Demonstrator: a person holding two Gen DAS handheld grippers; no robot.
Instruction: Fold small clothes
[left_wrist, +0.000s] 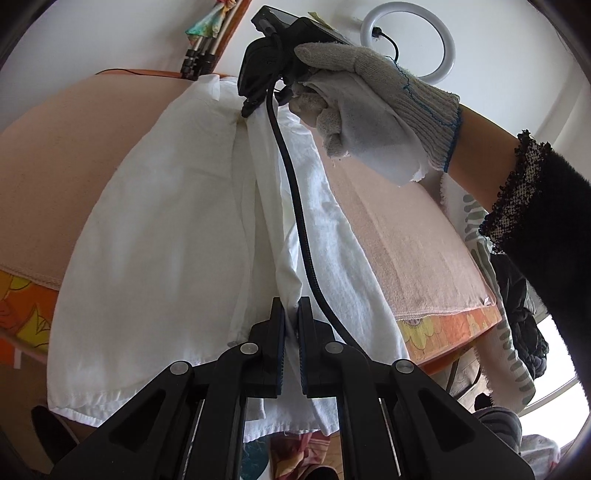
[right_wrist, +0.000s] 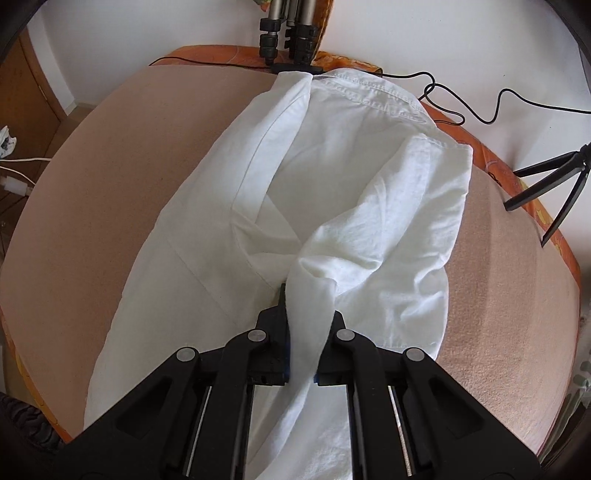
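white cotton garment (right_wrist: 332, 192), creased, half-folded on peach fleece-covered desk (right_wrist: 129, 155) | left tool (left_wrist: 291, 314) pinching its hem | right tool (right_wrist: 308, 295) clamped on bunched fold | white wall (right_wrist: 424, 33), tripod legs (right_wrist: 288, 29) behind

Matt cloth and matt black plastic

The white woven garment (right_wrist: 369, 206) looked soft and creased; the peach terry towel (right_wrist: 498, 295) was nubbly; the black plastic gripper (left_wrist: 291, 314) had dull metal rivets.
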